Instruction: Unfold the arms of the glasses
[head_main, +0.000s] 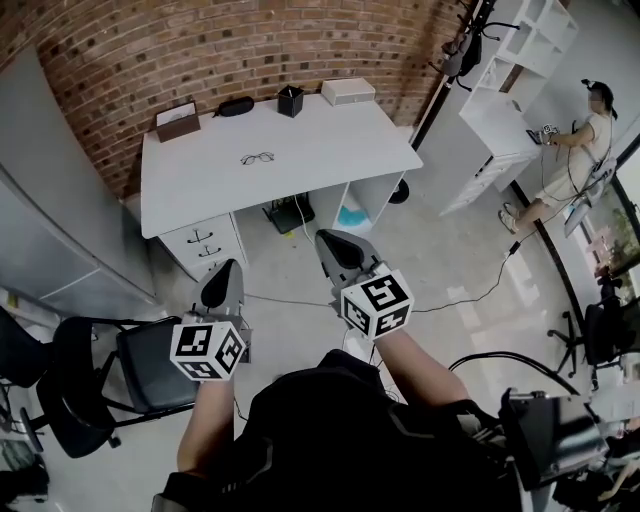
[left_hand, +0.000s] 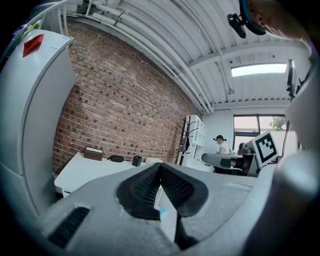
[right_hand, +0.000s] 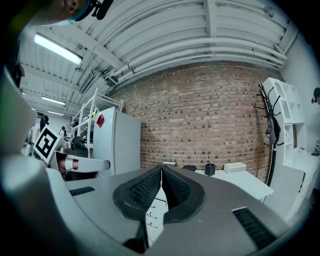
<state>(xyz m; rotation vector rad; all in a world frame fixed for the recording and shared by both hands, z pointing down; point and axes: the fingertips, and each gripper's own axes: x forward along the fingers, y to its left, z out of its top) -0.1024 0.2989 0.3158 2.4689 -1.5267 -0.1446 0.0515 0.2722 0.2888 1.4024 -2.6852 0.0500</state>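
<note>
Item: glasses (head_main: 257, 158), thin dark frame, lying on the white desk (head_main: 340, 150) left of its middle, apart from everything else on the top. They are too small in the head view to tell whether the arms are folded. Along the back edge by the brick wall stand a brown box (head_main: 178, 121), a black case (head_main: 236, 105), a black cup (head_main: 291, 101) and a white box (head_main: 348, 91). Left gripper (head_main: 226, 272): jaws clenched together, nothing between them, held over the floor well short of the desk. Right gripper (head_main: 338, 248): likewise pressed closed and empty, beside the left and just as far off. Task status: not begun, since neither gripper has reached the glasses. Handling, as a judgement: light, so likely to skid on the smooth top if pushed. The frame is thin and would bend, and the lenses would scratch, so a gentle squeeze is called for. The hinges move in one direction only. Suggested hold: one gripper on the frame front at the bridge or a rim corner to steady it, the other on an arm near its tip, swinging it outward.
</note>
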